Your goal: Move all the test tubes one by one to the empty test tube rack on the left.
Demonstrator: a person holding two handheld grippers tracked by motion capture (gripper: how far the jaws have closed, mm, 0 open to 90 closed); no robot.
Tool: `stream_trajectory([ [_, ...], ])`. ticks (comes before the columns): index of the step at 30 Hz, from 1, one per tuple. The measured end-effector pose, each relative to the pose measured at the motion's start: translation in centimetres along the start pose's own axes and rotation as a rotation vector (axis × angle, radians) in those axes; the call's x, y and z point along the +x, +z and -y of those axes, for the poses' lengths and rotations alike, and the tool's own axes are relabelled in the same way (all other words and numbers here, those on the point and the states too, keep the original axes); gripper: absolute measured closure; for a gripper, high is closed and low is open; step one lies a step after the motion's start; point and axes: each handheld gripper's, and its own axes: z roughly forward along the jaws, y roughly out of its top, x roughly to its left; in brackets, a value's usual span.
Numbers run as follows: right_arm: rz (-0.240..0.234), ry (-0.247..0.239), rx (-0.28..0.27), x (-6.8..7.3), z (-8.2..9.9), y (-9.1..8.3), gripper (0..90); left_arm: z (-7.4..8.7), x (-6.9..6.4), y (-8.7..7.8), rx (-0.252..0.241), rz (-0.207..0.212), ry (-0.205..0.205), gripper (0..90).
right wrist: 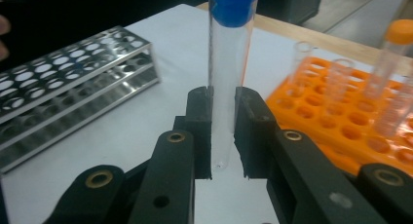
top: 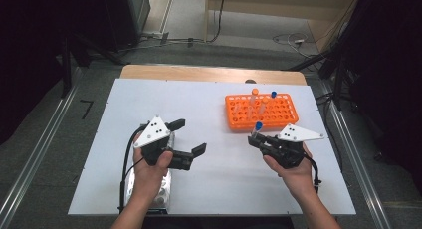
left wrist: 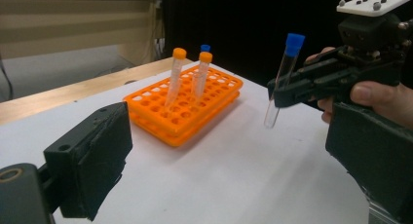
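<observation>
An orange rack holding capped tubes stands on the white table, a metal rack farther off.

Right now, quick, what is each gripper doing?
Left gripper: open, holding nothing.
Right gripper: shut on the blue-capped tube, upright, off the table.

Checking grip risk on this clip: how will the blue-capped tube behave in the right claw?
The blue-capped tube looks clear, smooth and rigid, so it may slip between the right claw pads. It appears empty, so probably light. Being round, it would likely roll if dropped.
</observation>
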Motion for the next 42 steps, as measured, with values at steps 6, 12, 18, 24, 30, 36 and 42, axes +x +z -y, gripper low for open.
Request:
stream_trajectory([
  [6, -0.065, -0.024, 0.017, 2.0, 0.0, 1.2, 75.4, 0.0, -0.6, 0.9, 0.024, -0.001, -0.009, 11.8],
  [12, -0.104, -0.047, 0.035, 3.7, -0.2, 2.2, 75.3, 0.3, -2.4, 2.4, 0.075, 0.032, 0.014, 25.3],
  [18, -0.138, -0.069, 0.048, 5.0, -0.2, 2.7, 75.3, 0.5, -3.4, 3.0, 0.060, 0.071, 0.025, 38.9],
  [24, -0.167, -0.100, 0.056, 6.3, -0.3, 3.2, 75.3, 0.7, -4.0, 3.5, 0.071, 0.089, 0.040, 54.8],
  [30, -0.175, -0.125, 0.062, 7.2, -0.4, 3.4, 75.3, 0.8, -4.3, 3.6, 0.074, 0.115, 0.043, 69.3],
  [36, -0.181, -0.115, 0.060, 7.1, -0.4, 3.6, 75.2, 0.8, -4.3, 3.6, 0.072, 0.104, 0.060, 76.4],
  [42, -0.194, -0.106, 0.050, 6.7, -0.3, 3.4, 63.1, 0.5, -3.7, 3.1, 0.046, 0.065, 0.044, 76.7],
])
